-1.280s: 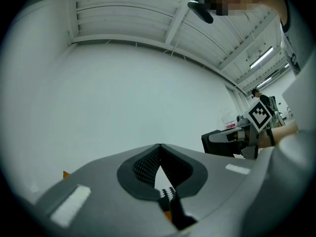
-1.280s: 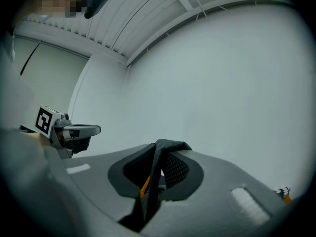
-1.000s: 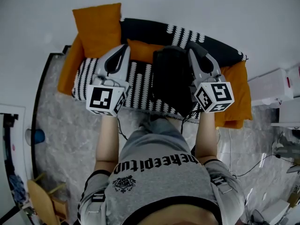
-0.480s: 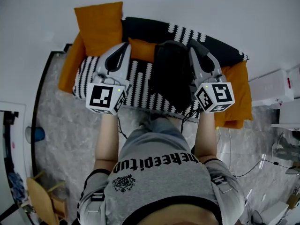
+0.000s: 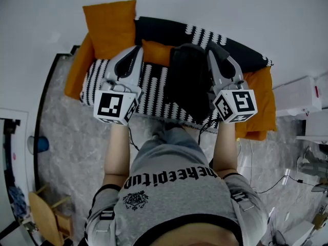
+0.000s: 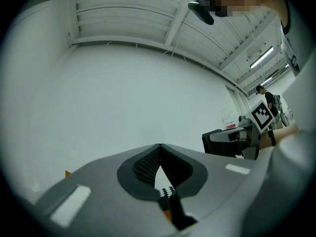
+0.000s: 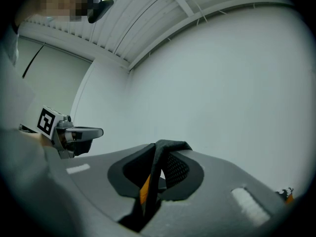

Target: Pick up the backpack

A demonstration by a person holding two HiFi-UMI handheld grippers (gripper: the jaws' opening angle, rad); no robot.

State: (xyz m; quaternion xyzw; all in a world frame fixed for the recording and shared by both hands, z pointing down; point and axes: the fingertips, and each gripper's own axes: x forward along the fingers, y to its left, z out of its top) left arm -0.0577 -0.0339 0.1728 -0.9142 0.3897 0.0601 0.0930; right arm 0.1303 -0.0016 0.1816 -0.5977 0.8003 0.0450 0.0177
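Note:
The black backpack (image 5: pixel 188 86) hangs in front of the sofa, off the seat, below my right gripper (image 5: pixel 211 47). That gripper is shut on the backpack's black top strap (image 7: pixel 157 164), which runs up between the jaws and folds over their tips. My right gripper (image 7: pixel 162 146) points level at a white wall. My left gripper (image 5: pixel 134 51) is held beside the backpack, to its left, without touching it. Its jaws (image 6: pixel 159 148) are shut, tips touching, with nothing between them. The bag's front is hidden from me.
A sofa with a black-and-white striped cover (image 5: pixel 154 88) and orange cushions (image 5: pixel 108 27) stands against the white wall. A wooden chair (image 5: pixel 48 219) is at lower left. White boxes (image 5: pixel 300 94) and cables lie on the marbled floor (image 5: pixel 77 137) to the right.
The right gripper and the hanging backpack have shifted very slightly up the picture. The left gripper has stayed where it was.

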